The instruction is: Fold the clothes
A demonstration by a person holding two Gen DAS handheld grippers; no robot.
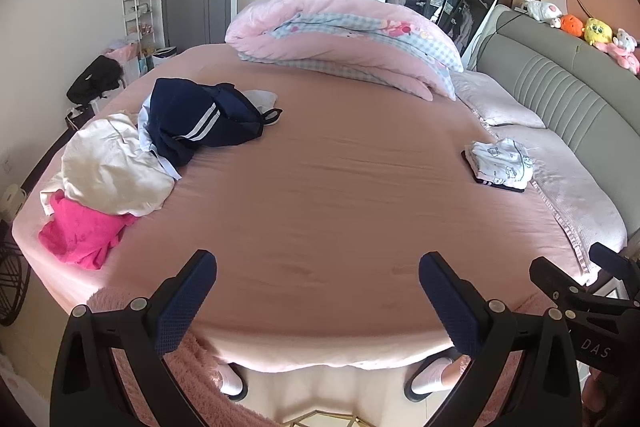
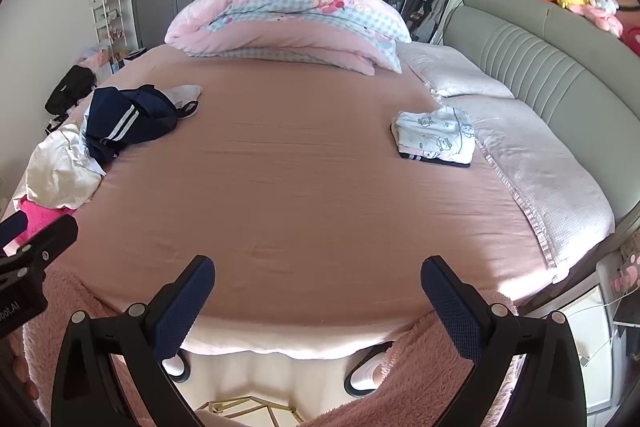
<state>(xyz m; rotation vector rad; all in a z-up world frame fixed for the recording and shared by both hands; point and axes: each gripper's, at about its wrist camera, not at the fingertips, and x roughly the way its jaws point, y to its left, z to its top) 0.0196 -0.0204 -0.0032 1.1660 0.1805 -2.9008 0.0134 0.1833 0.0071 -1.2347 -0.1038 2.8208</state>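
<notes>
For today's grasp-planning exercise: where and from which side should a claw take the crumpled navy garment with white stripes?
Grip the crumpled navy garment with white stripes at its raised, bunched top, coming from the open middle of the pink bed sheet; its other side overlaps the white garment.

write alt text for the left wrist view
The open left gripper hovers over a pink bed, holding nothing. An unfolded pile of white, navy and pink clothes lies far left; a folded stack sits right, near the pillows.

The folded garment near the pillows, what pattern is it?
White with small cartoon animals, clearest in the right wrist view.
</notes>
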